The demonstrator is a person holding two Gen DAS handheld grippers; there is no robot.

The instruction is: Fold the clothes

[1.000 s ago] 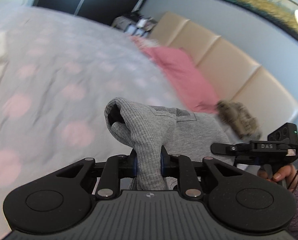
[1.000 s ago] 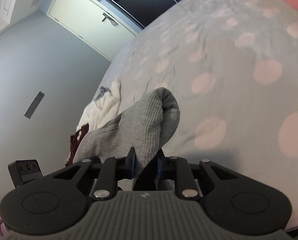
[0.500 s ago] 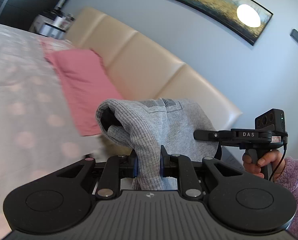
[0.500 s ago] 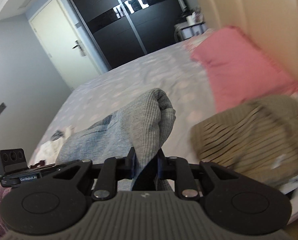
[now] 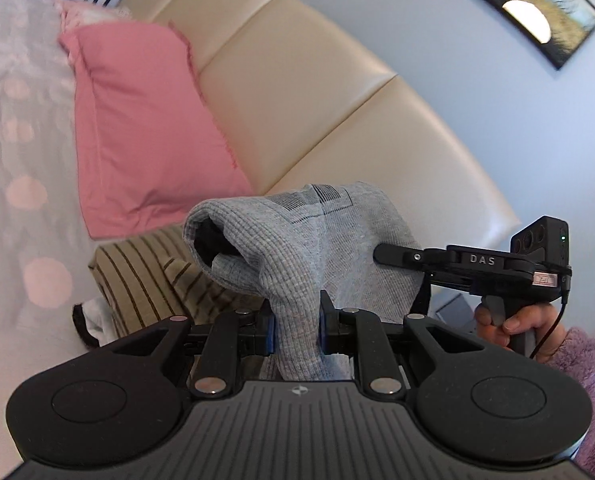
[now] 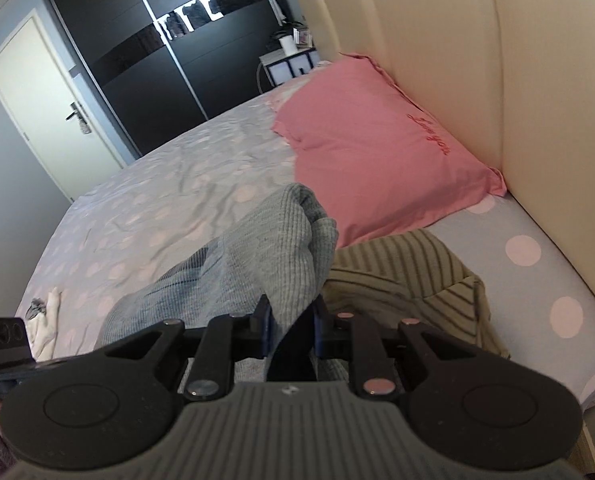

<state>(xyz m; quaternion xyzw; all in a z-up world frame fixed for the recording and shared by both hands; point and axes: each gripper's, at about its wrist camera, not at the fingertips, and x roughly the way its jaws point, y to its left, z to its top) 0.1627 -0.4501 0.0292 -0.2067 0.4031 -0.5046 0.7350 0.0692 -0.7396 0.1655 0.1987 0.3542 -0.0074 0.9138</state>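
Nearest: I am clamping my left tool point(image 5: 295, 330) and right tool point(image 6: 291, 330) narrowly on bunched ends of one grey ribbed knit garment point(image 5: 317, 240), carrying it slung between them above the bed. Soft, light, floppy, likely stretchy; best pinched through doubled edges as now. Below: an olive striped folded garment point(image 6: 409, 272) is lying on the dotted grey bedsheet point(image 6: 157, 216). Farther: pink pillow point(image 6: 369, 140), cream padded headboard point(image 5: 317, 92).

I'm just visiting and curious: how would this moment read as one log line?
left gripper: shut on gray sweater | right gripper: shut on gray sweater | below: striped garment on bed
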